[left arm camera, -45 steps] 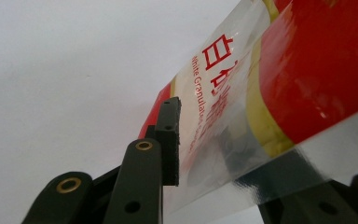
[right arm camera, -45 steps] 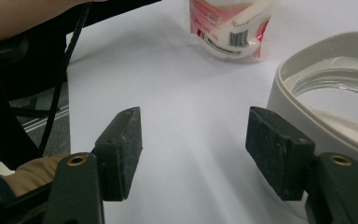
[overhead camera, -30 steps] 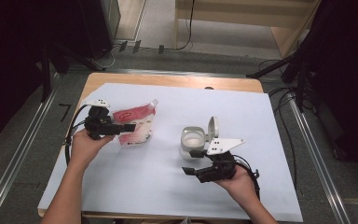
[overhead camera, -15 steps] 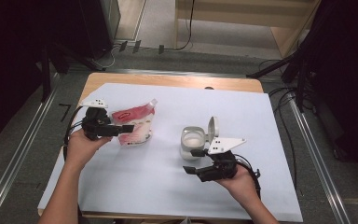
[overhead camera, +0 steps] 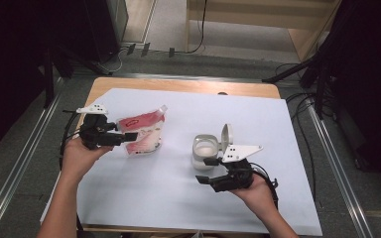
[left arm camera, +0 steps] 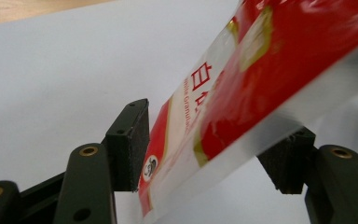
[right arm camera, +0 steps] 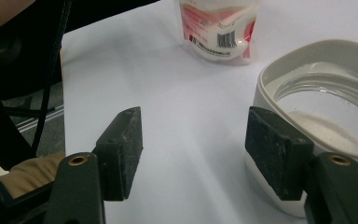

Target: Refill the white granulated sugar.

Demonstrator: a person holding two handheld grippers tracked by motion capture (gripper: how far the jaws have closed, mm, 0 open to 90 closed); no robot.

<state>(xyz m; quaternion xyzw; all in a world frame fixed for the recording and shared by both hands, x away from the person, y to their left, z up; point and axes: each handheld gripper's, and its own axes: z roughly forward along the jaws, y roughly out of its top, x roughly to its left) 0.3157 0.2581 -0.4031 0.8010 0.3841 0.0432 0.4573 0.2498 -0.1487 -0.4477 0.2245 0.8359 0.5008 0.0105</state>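
1. While the left gripper (overhead camera: pixel 124 137) has just been widening its jaws, the red-and-white plastic sugar pouch (overhead camera: pixel 143 133) sits loosely between them; withdraw level so it stays standing.
2. Right gripper (overhead camera: pixel 209 170): parted, empty, beside the white square flip-lid container (overhead camera: pixel 204 150).
3. White table sheet (overhead camera: pixel 144 188).

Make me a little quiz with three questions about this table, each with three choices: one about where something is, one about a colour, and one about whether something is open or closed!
1. Where is the bag?
A. between the left gripper's jaws
B. inside the jar
C. on the floor

2. What colour is the bag's print?
A. blue
B. red
C. green

3. How is the jar's lid?
A. screwed shut
B. lying on the floor
C. flipped open

Answers: 1 A, the left gripper view has the bag between its pads; 2 B, red print shows there; 3 C, the lid stands up behind the jar's open mouth.
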